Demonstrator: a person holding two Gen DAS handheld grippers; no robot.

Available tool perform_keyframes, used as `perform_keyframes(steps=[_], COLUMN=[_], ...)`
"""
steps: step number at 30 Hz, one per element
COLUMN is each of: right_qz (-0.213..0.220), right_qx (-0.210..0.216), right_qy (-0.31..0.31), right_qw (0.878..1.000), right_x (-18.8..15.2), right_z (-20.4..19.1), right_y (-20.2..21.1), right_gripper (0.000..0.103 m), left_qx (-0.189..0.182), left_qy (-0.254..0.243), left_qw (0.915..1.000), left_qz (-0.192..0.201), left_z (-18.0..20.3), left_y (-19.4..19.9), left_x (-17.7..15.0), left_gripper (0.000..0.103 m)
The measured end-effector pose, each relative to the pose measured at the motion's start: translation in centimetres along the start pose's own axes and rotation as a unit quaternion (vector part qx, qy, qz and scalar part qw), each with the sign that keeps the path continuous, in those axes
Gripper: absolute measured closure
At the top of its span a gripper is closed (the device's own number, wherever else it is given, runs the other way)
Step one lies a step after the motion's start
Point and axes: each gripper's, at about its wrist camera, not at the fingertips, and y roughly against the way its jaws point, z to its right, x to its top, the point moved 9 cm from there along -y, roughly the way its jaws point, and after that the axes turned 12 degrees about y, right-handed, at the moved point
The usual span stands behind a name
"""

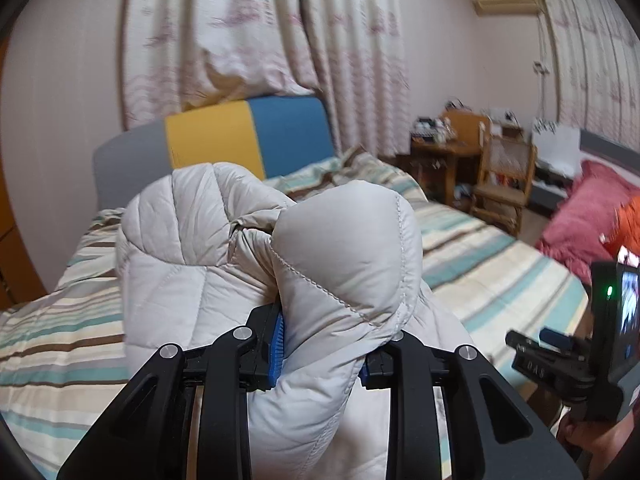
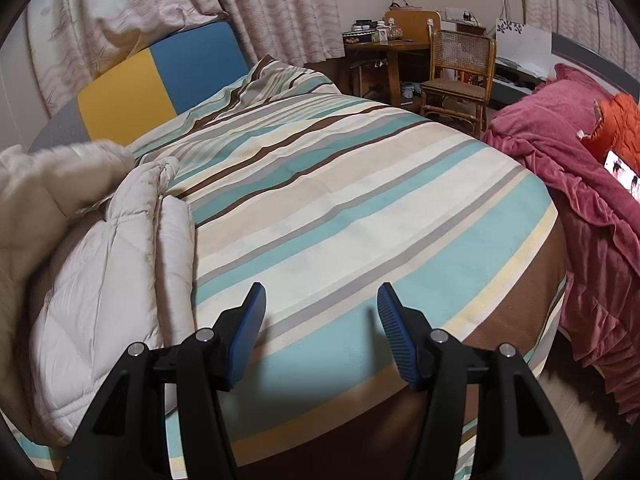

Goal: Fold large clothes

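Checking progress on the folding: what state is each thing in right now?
Left gripper: shut on the jacket.
Right gripper: open, nothing between its fingers.
Jacket: bunched, not folded.
Bed cover: spread flat.
Phone: screen lit.

Striped bed (image 2: 360, 184), patterned curtains (image 2: 280, 8), rattan chair (image 2: 460, 68), wooden desk (image 2: 384, 50)

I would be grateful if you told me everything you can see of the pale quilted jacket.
The quilted jacket is off-white, puffy and padded, with stitched seams dividing it into panels; the fabric looks smooth and slightly shiny. The left gripper is clamped on a bunched fold of it, which bulges up above the blue pads. In the right wrist view the rest lies heaped at the left side of the striped bedspread, partly blurred. The right gripper is open over the bedspread and does not touch it.
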Motion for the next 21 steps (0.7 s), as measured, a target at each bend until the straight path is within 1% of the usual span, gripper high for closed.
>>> perform_keyframes(steps=[3, 7, 10, 11, 12, 13, 14, 15, 17, 18, 19, 20, 21], right_qz=[-0.004, -0.007, -0.01, -0.009, -0.008, -0.007, -0.007, -0.007, -0.008, -0.008, -0.007, -0.007, -0.006], right_qx=[0.001, 0.002, 0.002, 0.0, -0.001, -0.002, -0.002, -0.001, 0.0, 0.001, 0.003, 0.005, 0.006], right_qy=[-0.007, -0.012, -0.013, -0.013, -0.013, -0.014, -0.015, -0.016, -0.017, -0.018, -0.019, -0.019, -0.018], right_qw=[1.0, 1.0, 1.0, 1.0, 1.0, 1.0, 1.0, 1.0, 1.0, 1.0, 1.0, 1.0, 1.0], right_x=[-0.1, -0.2, -0.1, -0.1, 0.0, 0.0, 0.0, 0.0, 0.0, 0.0, 0.0, 0.0, 0.0], right_z=[0.5, 0.9, 1.1, 1.2, 1.3, 1.4, 1.5, 1.5, 1.5, 1.5, 1.5, 1.4, 1.2], right_y=[-0.2, -0.4, -0.4, -0.4, -0.3, -0.2, -0.3, -0.3, -0.3, -0.2, -0.2, -0.2, -0.1], right_gripper=[0.045, 0.045, 0.045, 0.045, 0.045, 0.045, 0.045, 0.045, 0.045, 0.045, 0.045, 0.045, 0.045], left_qx=[-0.005, -0.012, -0.017, -0.021, -0.032, -0.045, -0.057, -0.058, -0.057, -0.064, -0.078, -0.09, -0.106], left_qy=[-0.025, -0.033, -0.027, -0.025, -0.024, -0.026, -0.032, -0.039, -0.052, -0.05, -0.038, -0.027, -0.012], left_qw=[0.9995, 0.9988, 0.9983, 0.9981, 0.9975, 0.9966, 0.9956, 0.9952, 0.9945, 0.9942, 0.994, 0.9935, 0.9923], left_qz=[-0.018, -0.034, -0.048, -0.052, -0.058, -0.064, -0.067, -0.068, -0.071, -0.071, -0.067, -0.064, -0.062], left_z=[1.6, 2.7, 3.1, 3.3, 3.6, 4.2, 4.8, 5.1, 5.4, 5.5, 5.5, 5.5, 5.5], left_y=[-1.1, -2.4, -3.3, -3.5, -3.8, -3.9, -4.0, -4.1, -4.2, -3.9, -3.3, -2.8, -2.0], left_x=[-1.7, -3.4, -4.5, -4.8, -5.3, -5.7, -6.2, -6.4, -6.9, -7.0, -6.7, -6.4, -6.0], left_gripper=[0.073, 0.065, 0.055, 0.047, 0.035, 0.028, 0.019, 0.016, 0.016, 0.016, 0.016, 0.013, 0.008])
